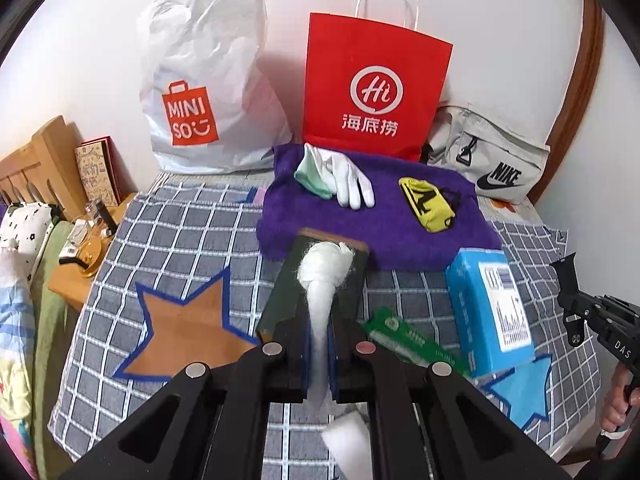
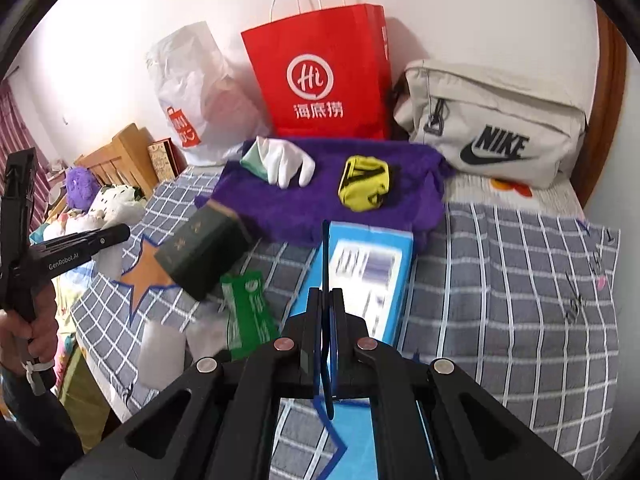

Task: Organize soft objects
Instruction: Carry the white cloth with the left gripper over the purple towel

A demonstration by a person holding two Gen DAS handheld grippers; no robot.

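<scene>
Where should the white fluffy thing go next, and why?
Probably forward over the purple towel. The left gripper is shut on the white knotted cloth, and other soft things, the white glove and yellow pouch, already lie on that towel.

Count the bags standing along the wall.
3: white Miniso bag on the left, red paper bag in the middle, grey Nike bag on the right. Others may be hidden behind.

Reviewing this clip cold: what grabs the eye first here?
The red paper bag standing against the wall, with the purple towel spread before it carrying a white glove and a yellow pouch. Up close, the left gripper pinches a knotted white cloth.
</scene>
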